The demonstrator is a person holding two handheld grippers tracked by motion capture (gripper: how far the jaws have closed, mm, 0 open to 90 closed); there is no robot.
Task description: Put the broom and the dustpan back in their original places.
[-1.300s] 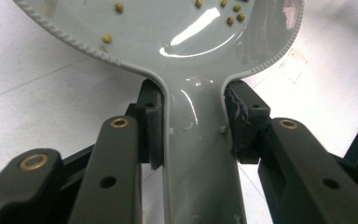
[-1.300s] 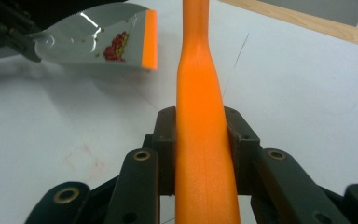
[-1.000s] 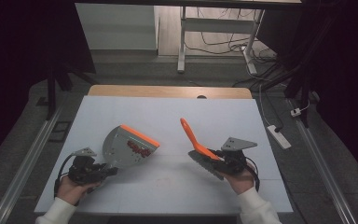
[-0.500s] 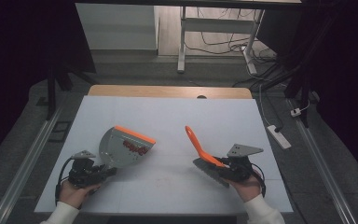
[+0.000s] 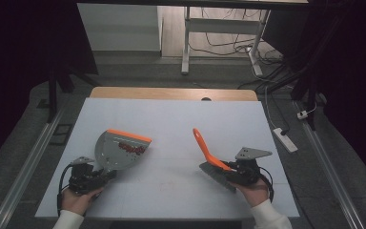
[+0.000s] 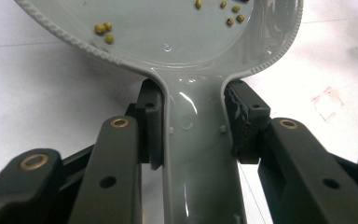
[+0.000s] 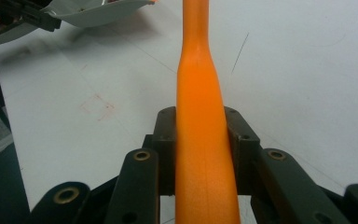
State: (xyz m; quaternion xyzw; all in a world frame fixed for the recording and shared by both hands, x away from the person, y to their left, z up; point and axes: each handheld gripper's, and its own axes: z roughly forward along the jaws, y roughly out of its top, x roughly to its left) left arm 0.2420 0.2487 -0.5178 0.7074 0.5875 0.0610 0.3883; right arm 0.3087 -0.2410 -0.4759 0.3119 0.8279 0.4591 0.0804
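Observation:
A grey dustpan point(image 5: 119, 149) with an orange front lip lies low over the white table point(image 5: 171, 119) at the left, with small beans point(image 5: 132, 149) in it. My left gripper point(image 5: 103, 174) is shut on its handle. In the left gripper view the pads point(image 6: 151, 126) press both sides of the grey handle point(image 6: 196, 158), and yellow-green beans point(image 6: 103, 29) lie in the pan. At the right my right gripper point(image 5: 228, 172) is shut on a brush with an orange handle point(image 5: 202, 143) that points up and away; its dark bristles point(image 5: 217, 175) rest near the table. The orange handle point(image 7: 203, 116) runs between the right gripper's point(image 7: 200, 135) jaws.
The table's wooden far edge point(image 5: 171, 93) runs across the back. On the floor to the right lies a white power strip point(image 5: 284, 139), and a desk frame point(image 5: 186, 43) stands beyond. A faint reddish square mark point(image 7: 97, 106) shows on the table between the tools.
Both hands have drawn slightly toward the near edge. The dustpan has shifted a little left and the brush a little right, so the tools stand farther apart.

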